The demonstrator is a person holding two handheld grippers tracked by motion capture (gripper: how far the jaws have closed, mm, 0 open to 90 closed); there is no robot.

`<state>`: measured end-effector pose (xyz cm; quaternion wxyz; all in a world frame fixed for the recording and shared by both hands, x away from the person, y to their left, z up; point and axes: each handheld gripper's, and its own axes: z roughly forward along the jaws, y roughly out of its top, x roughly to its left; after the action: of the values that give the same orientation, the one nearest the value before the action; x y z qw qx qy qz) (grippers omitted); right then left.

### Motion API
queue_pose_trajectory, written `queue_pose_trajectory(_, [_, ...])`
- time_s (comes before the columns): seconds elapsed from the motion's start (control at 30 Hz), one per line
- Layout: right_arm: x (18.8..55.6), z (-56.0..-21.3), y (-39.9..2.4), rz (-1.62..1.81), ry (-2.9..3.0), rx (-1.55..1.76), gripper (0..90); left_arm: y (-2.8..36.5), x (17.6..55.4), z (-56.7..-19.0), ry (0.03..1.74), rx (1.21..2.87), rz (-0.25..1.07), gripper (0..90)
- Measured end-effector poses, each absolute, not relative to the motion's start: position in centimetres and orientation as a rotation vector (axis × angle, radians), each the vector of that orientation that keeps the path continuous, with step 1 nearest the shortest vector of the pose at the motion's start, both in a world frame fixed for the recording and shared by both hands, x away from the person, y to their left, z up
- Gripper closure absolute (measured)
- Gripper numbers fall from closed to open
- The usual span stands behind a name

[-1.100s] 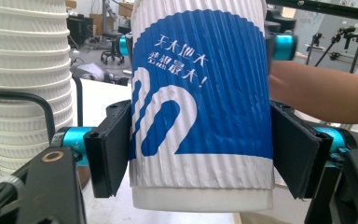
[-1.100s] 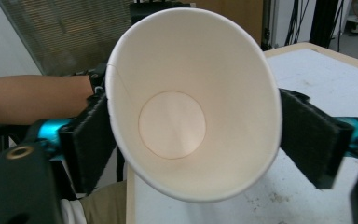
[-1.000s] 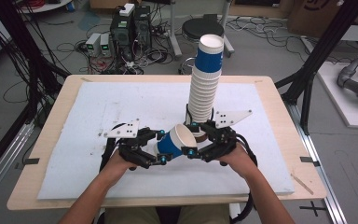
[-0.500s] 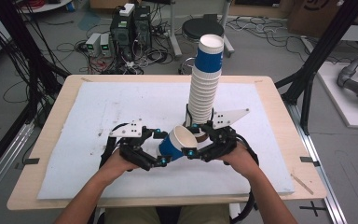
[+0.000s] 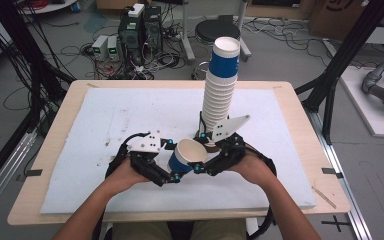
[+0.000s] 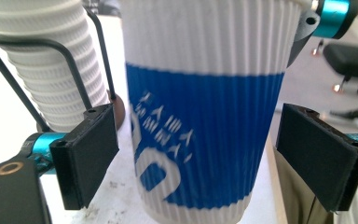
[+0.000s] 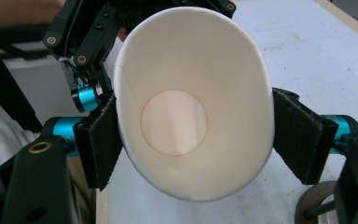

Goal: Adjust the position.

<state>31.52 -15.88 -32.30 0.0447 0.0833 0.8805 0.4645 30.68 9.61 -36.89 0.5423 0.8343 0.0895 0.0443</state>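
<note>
**Single cup between both grippers, just in front of the stack**

I'm taking the tall stack of cups (image 5: 220, 90) as my landmark, standing on its wire holder on the white mat (image 5: 105, 120) that covers the table (image 5: 50, 107).

To the left and in front of that stack, I see my left gripper (image 5: 172, 176) coming in low. In the left gripper view its two black pads (image 6: 86, 154) sit either side of the single cup (image 6: 205, 107), and I can see a gap on both sides, so those jaws stand apart and are not pressing it. The blue band on the cup carries white lettering, but it is blurred and upside down and I cannot read it. The stack (image 6: 51, 60) rises behind, up to the left.

Directly in front of the stack's foot, the single cup (image 5: 187, 156) lies tipped, mouth facing up and toward me.

Just to the right of it, my right gripper (image 5: 198, 166) has it. In the right gripper view the pads (image 7: 100, 140) press the rim, the mouth of the cup (image 7: 191, 102) squashed into an oval: jaws clamped on the cup. The inside is plain white, nothing printed.
</note>
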Motion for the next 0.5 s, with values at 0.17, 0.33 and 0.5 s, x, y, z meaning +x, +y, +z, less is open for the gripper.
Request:
queue_pose_trajectory(0.17, [31.4, -32.6, -15.1, 1.358, 2.728, 0.214, 23.9, 9.3, 30.7, -37.1, 0.184, 2.017, 0.102, 15.0])
queue_pose_trajectory(0.33, [31.2, -32.8, -14.6, 1.32, 2.747, 0.187, 23.9, 9.2, 30.7, -37.1, 0.175, 2.028, 0.092, 17.4])
queue_pose_trajectory(0.5, [31.1, -32.9, -14.4, 1.304, 2.759, 0.165, 24.0, 9.2, 30.7, -37.2, 0.136, 2.046, 0.082, 26.0])
